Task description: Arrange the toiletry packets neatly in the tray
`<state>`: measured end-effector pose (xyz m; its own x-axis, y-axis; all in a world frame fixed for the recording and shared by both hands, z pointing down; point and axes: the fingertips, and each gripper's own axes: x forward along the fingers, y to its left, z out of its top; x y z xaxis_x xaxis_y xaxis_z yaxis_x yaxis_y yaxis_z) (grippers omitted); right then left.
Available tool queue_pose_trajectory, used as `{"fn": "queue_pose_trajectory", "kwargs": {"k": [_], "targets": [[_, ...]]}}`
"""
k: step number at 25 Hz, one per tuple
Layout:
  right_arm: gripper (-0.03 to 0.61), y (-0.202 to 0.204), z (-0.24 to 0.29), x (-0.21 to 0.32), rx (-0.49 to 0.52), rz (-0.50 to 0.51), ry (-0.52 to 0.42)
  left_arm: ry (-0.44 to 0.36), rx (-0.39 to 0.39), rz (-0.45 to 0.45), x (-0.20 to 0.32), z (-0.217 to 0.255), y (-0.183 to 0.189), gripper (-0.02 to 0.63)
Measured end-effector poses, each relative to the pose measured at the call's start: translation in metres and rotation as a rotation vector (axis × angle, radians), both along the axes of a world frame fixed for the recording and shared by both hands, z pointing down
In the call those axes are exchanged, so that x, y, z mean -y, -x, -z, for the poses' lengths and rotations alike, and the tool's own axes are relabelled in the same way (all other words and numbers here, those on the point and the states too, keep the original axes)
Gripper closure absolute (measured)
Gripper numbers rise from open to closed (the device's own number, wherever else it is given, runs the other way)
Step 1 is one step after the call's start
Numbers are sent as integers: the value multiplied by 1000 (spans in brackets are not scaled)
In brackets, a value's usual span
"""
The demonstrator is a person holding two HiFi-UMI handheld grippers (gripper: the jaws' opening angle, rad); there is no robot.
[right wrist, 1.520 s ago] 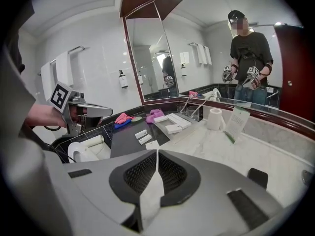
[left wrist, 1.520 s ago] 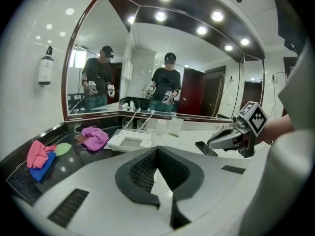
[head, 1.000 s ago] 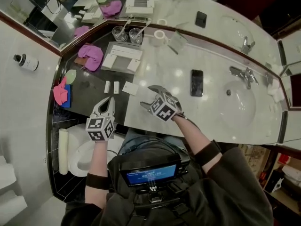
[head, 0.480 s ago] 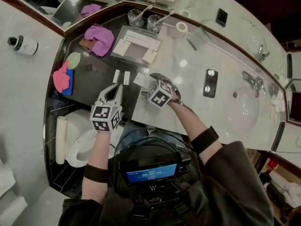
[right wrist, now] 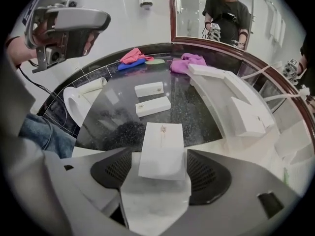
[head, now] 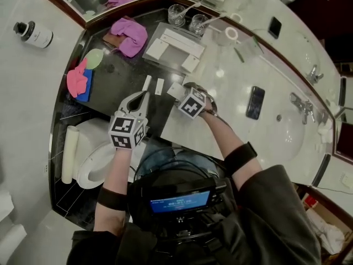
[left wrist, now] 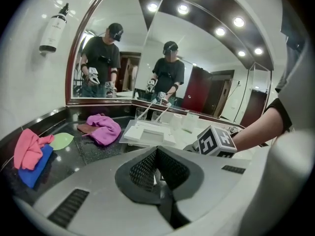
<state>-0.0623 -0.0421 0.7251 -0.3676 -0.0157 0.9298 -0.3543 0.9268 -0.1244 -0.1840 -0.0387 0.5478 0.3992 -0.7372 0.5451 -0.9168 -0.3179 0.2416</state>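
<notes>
On a dark counter (head: 110, 87), far side, a white tray (head: 177, 47). At the near edge, right gripper (right wrist: 162, 173) tipped steeply down, jaws apart and just closing around a flat packet (right wrist: 162, 149) lying on the counter, pads not pressing it. To the left, left gripper (left wrist: 157, 173) clamped shut on nothing. Between tray and flat packet, two slim packets (right wrist: 153, 105) (right wrist: 149, 89) side by side on the counter, outside the tray.

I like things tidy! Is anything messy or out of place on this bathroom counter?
Yes. Two small white boxes and a flat packet lie loose on the counter, outside the tray where they belong. A purple cloth is crumpled beside the tray.
</notes>
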Motion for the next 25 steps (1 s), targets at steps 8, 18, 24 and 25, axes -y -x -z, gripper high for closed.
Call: {"fn": "queue_pose_trajectory", "kwargs": {"k": [8,18,24,25], "targets": [[298,-2,-3,2,-18,-29,-8,10,-4,36,-12,-4,14,614],[299,-3,42,5,122,-117,-82,-2,4,34,-20,-1,13,612],[299,-14,96,1,240,-191,-147,-16,14,23,-18,5,13,614],[299,-19,106,0,259,-208,-158,-18,17,20,-17,7,12,613]]}}
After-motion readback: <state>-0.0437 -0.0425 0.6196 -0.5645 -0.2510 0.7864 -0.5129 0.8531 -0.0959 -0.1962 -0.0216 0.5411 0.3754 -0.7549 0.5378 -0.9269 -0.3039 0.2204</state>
